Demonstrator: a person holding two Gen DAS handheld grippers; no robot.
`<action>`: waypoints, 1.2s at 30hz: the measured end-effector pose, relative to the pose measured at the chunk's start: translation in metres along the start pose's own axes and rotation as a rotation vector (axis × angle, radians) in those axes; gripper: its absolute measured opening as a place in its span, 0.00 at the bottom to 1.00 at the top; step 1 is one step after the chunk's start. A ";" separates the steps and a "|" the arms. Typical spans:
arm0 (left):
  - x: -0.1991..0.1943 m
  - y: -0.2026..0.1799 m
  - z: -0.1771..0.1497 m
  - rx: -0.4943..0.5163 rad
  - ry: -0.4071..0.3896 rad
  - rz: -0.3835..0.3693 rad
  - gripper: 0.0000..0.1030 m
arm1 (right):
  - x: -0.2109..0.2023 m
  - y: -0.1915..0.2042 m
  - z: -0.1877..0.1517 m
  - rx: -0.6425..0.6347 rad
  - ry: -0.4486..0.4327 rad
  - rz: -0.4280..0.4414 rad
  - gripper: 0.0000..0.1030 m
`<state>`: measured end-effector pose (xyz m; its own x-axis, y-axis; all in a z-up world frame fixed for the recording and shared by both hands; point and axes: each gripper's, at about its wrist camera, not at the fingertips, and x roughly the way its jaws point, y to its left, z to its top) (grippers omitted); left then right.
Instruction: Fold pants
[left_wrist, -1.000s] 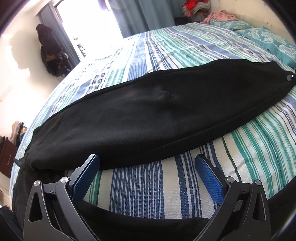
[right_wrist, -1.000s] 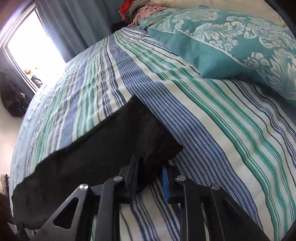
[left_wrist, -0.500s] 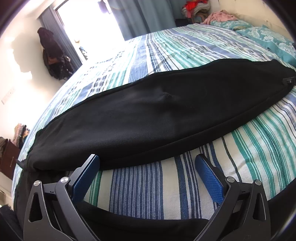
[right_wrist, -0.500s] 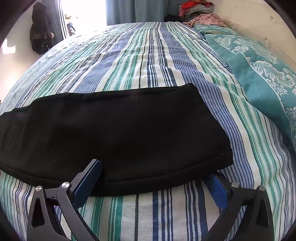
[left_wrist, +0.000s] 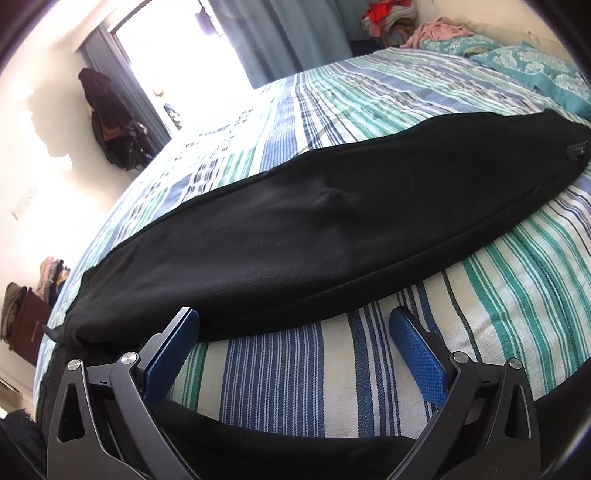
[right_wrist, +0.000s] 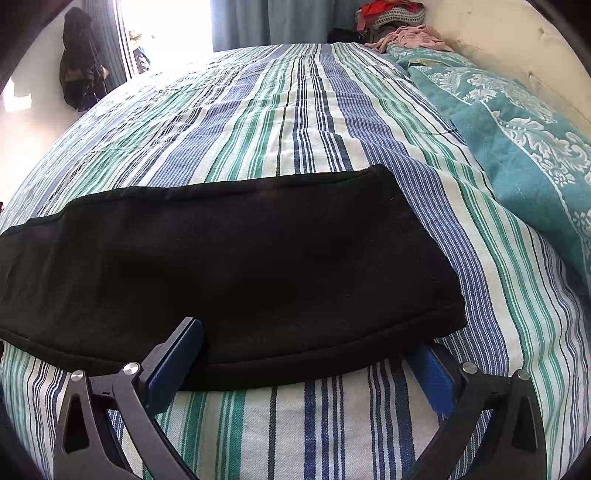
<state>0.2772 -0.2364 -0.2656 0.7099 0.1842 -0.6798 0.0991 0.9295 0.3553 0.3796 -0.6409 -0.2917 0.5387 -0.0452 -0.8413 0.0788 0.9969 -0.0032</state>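
Lying stretched lengthwise across the striped bed (left_wrist: 288, 373), just ahead of both hand-held grippers: black pants (left_wrist: 314, 236), already doubled leg over leg into one long band, judging by the narrow shape and the thick near edge. Hovering at that near edge, left hand-held gripper (left_wrist: 293, 343), spread wide and gripping nothing, its left blue pad (left_wrist: 171, 356) touching or nearly touching the fabric's hem, its right pad over bare bedspread. Running away to the right of it, the long band, tapering toward the far end close to the teal pillow (left_wrist: 546, 70).

Hovering likewise at the squared-off end of the pants (right_wrist: 236, 273), right hand-held gripper (right_wrist: 308, 352), also splayed fully and holding nothing; its left finger overlapping the hem, its right finger partly tucked under the corner of the cloth. Sitting just to the right of that end, the teal pillow (right_wrist: 524, 147), well clear of the cloth.

Probably lining up for the next fold, each gripper placed at the near hem so as to pinch the doubled layers together. Needing care: catching both layers and none of the bedspread underneath. Small pucker showing mid-band ahead of the left gripper, likely worth smoothing.
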 end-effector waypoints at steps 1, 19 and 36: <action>0.000 0.000 0.000 -0.002 0.001 -0.002 0.99 | 0.000 0.000 0.000 0.001 0.000 0.001 1.00; 0.001 0.002 -0.002 -0.021 -0.011 -0.016 0.99 | 0.004 -0.001 0.005 -0.005 0.004 -0.004 1.00; 0.003 0.003 -0.006 -0.043 -0.026 -0.030 0.99 | -0.055 0.058 0.024 0.014 -0.027 0.047 0.99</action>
<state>0.2754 -0.2309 -0.2704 0.7252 0.1480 -0.6724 0.0912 0.9474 0.3069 0.3743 -0.5820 -0.2324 0.5641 0.0001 -0.8257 0.0639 0.9970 0.0438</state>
